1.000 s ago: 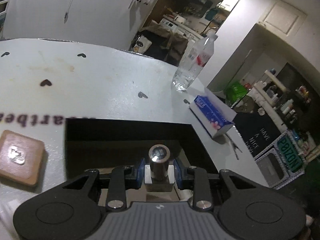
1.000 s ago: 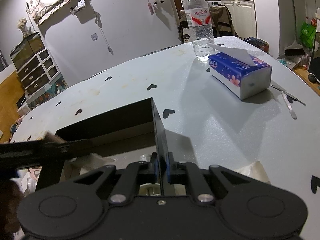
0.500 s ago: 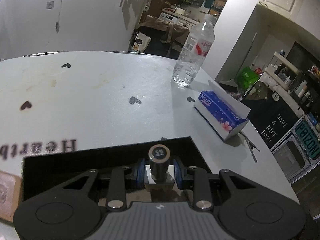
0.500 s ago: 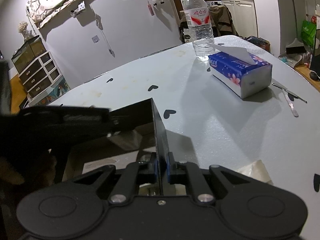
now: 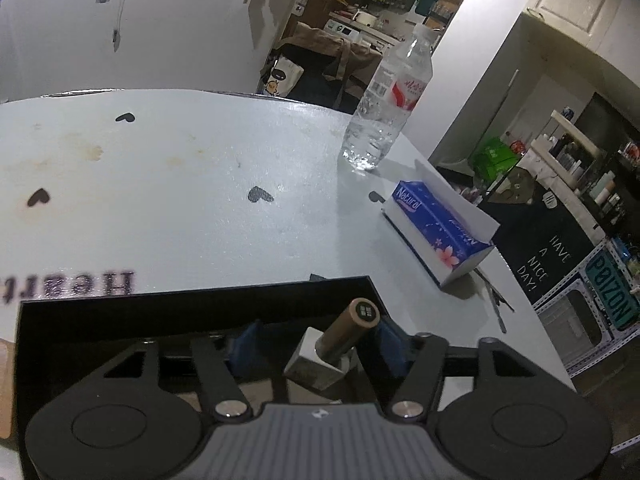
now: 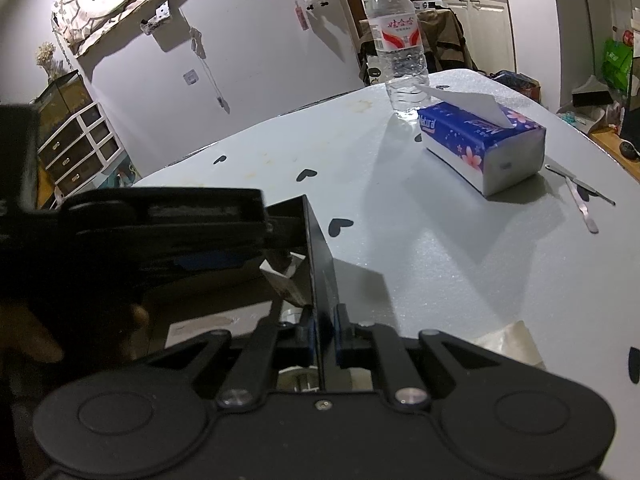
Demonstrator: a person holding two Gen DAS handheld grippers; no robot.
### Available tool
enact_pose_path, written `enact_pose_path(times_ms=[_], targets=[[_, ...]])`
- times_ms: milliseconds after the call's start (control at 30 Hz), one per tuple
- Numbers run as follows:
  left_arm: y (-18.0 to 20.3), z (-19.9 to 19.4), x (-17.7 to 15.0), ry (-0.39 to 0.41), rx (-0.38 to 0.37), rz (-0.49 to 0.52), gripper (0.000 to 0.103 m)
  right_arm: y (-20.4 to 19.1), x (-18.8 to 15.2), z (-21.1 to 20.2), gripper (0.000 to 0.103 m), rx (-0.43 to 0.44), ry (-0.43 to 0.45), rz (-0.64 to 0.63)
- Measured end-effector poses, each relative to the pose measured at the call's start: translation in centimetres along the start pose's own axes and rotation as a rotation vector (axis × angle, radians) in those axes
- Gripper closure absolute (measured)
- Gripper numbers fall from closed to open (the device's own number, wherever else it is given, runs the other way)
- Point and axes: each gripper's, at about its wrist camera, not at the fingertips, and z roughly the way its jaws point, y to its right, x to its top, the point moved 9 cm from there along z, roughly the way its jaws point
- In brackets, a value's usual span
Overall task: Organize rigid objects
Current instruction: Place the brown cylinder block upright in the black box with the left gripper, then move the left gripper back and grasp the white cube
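A black open box point(image 5: 200, 312) sits on the white table. My left gripper point(image 5: 316, 340) is over the box with its jaws spread open. Between them lies a small bottle with a square silver base and brown cylinder cap point(image 5: 340, 344), tilted to the right and free of both blue pads. My right gripper point(image 6: 323, 332) is shut on the box's right wall point(image 6: 320, 248). In the right wrist view the left gripper point(image 6: 160, 224) reaches into the box from the left, above the silver base point(image 6: 284, 276).
A water bottle point(image 5: 384, 108) stands at the table's far side, with a blue tissue pack point(image 5: 436, 228) beside it. Metal tweezers point(image 6: 580, 200) lie right of the pack. A crumpled wrapper point(image 6: 508, 340) lies near my right gripper. Black heart marks dot the table.
My left gripper opened and let go of the small bottle, which tipped to the right inside the box. My right gripper stayed shut on the box wall.
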Motion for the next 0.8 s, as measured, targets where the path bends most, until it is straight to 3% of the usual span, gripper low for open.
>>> enact_pose_path(times_ms=[233,433,567,800], targets=[[0.4,-2.5,-0.8,0.014,-0.029,0.044,0.021,0.0,0.0,0.0,0.093,-0.001,0.0,0.0],[0.8,-5.1,-1.0,0.072,-0.027,0.11,0.006,0.0,0.0,0.1,0.094,-0.008,0.0,0.001],[0.8,-7.0,-1.0,0.111,-0.024,0.142,0.002,0.0,0.0,0.1,0.094,-0.01,0.001,0.002],[-1.2,-10.6,-1.2,0.216,0.066,0.2,0.0,0.0,-0.1,0.0,0.094,-0.02,0.01,0.0]])
